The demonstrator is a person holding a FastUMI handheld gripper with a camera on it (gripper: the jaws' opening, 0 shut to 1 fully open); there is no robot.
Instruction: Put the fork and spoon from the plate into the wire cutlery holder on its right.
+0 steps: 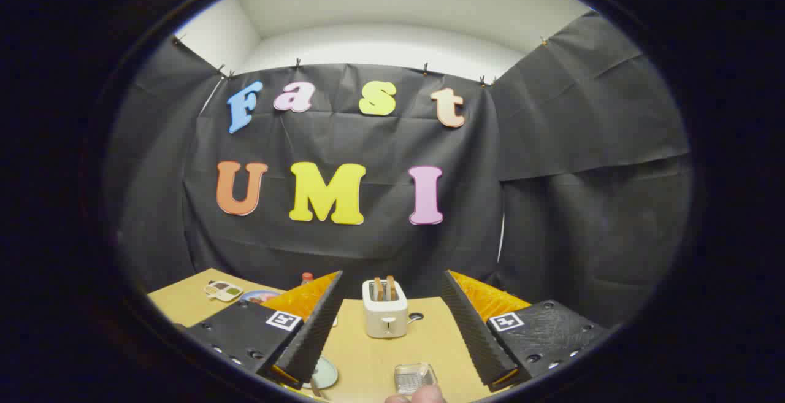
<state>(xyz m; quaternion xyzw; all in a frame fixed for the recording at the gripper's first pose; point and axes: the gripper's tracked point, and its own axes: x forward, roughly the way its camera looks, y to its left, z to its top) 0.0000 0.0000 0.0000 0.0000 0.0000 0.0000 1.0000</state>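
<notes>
My gripper [392,329] is open, its two fingers spread wide above the wooden table with nothing between them. A pale green plate [324,373] lies close in, partly hidden by the left finger [313,329], and a thin utensil handle [314,386] pokes out at its near rim. To the right of the plate, between the fingers and nearer than the toaster, stands the wire cutlery holder [414,376]. I cannot tell the fork from the spoon here.
A white toaster [385,316] with two slices of bread stands farther back between the fingers. A fingertip [423,395] of a person shows just in front of the holder. A bottle with a red cap [306,278], a small dish [259,296] and a white tray [224,291] sit at the back left.
</notes>
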